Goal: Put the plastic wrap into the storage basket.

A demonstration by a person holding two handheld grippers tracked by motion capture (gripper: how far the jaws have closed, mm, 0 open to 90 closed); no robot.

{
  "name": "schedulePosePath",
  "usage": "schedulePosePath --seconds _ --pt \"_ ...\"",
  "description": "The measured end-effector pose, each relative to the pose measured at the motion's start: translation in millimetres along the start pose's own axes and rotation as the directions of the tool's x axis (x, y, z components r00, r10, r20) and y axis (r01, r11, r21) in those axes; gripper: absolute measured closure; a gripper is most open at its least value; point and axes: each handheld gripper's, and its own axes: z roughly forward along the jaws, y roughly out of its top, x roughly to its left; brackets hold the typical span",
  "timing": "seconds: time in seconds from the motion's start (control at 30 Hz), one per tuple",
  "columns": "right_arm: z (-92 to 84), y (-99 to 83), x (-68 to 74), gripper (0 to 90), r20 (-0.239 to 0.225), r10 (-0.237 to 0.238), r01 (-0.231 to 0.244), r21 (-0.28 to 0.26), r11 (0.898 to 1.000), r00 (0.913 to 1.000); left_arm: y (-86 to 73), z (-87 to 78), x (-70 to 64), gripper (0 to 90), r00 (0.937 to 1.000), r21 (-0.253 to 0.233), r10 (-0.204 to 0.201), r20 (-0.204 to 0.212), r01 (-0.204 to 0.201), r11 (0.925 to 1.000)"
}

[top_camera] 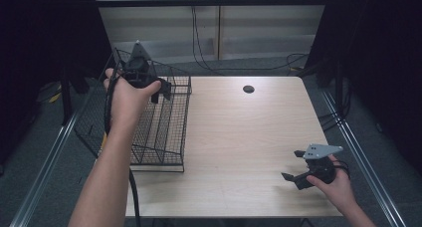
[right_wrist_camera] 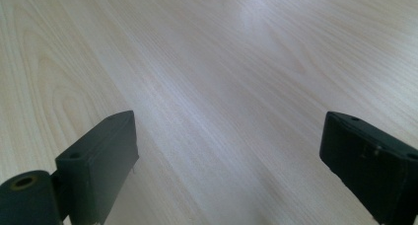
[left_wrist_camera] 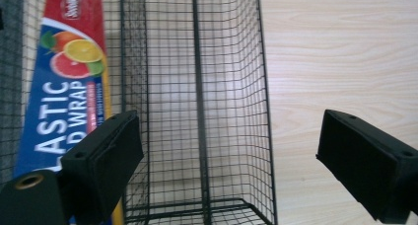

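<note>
Two grippers: both spread, empty.
Left gripper (top_camera: 161, 90): hovered over the wire basket (top_camera: 169, 137).
Plastic wrap box (left_wrist_camera: 61, 92): lay inside the basket's left compartment.
Right gripper (top_camera: 293, 168): low over the table (top_camera: 239, 137).

Count of things at the table

One wire basket (top_camera: 164, 132), one box of plastic wrap (left_wrist_camera: 64, 87), two grippers: left (top_camera: 161, 91), right (top_camera: 293, 174), one table (top_camera: 239, 137).
</note>
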Motion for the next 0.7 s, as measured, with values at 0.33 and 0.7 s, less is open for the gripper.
schedulePosePath --seconds 0.33,0.7 --pt "-0.1 0.0 -0.2 7.0 0.002 -0.005 0.005 -0.003 1.000 1.0000 -10.7 10.0 -22.2 8.3 0.9972 -0.060 0.044 0.060 -0.040 0.9974" --pt "0.6 0.2 0.4 7.0 -0.003 -0.009 0.009 0.003 1.000 1.0000 -18.4 27.4 -41.3 7.5 0.9909 -0.097 0.077 0.110 -0.067 0.9930"
